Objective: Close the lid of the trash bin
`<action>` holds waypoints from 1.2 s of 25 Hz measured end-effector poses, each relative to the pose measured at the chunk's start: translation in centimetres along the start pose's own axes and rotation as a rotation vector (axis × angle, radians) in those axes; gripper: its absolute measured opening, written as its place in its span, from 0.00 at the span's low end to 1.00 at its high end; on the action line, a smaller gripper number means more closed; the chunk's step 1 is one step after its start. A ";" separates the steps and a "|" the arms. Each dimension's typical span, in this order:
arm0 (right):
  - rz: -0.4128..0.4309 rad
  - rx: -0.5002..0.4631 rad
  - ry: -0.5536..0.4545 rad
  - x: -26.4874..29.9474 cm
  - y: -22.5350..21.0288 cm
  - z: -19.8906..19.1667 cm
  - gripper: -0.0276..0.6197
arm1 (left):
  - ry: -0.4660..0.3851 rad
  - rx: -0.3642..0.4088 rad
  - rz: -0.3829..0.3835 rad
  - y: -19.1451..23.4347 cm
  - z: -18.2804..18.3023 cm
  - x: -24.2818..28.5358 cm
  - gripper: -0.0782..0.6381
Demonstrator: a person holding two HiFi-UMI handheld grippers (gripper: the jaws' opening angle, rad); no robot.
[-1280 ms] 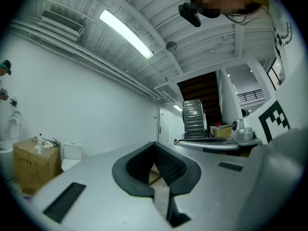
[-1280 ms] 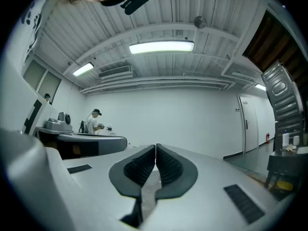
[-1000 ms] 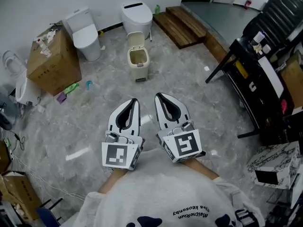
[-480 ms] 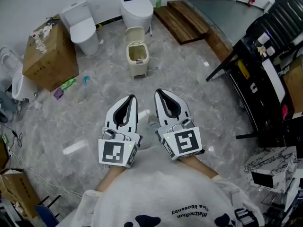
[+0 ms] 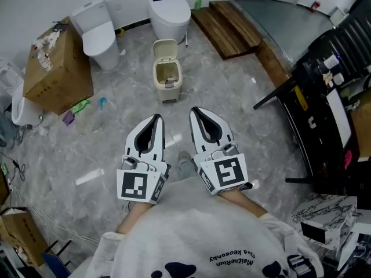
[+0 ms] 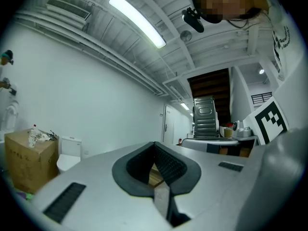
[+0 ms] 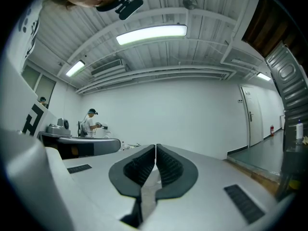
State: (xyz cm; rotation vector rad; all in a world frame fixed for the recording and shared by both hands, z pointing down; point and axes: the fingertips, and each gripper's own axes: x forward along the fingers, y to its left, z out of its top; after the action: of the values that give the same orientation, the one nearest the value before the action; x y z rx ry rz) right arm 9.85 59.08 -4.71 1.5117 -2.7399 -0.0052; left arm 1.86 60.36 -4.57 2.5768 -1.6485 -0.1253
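At the bottom of the head view, the person's grey sweatshirt is filling the frame. Both grippers are being held out level, side by side, above the marbled grey floor.

The left gripper is keeping its fingers pressed fully together, and its own view shows nothing between them. The right gripper is doing the same, with its fingers meeting in a thin line and nothing held.

Over the last second the room has been sliding a little in the head view while the grippers stay put in the frame, so the person seems to be stepping across the floor. Neither gripper's fingers have moved apart in that time.

Further ahead, well apart from both grippers, the small cream trash bin is standing on the floor. Its lid is standing upright and open, and some rubbish is showing inside.

Beyond the bin, two white toilets are sitting against the far wall. A cardboard box is resting to the left of them.

For the task, this looks like the approach only. The lid has not been touched, and the grippers have most of the gap left to cover.
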 end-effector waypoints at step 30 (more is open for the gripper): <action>0.023 0.017 0.017 21.4 -15.0 -1.7 0.09 | 0.004 0.007 0.025 11.7 -1.4 23.7 0.14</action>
State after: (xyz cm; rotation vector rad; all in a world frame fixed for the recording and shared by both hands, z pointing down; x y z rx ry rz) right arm 11.15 32.95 -2.95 1.4770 -2.7513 0.0316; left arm 1.38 34.01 -2.52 2.5591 -1.6816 -0.1127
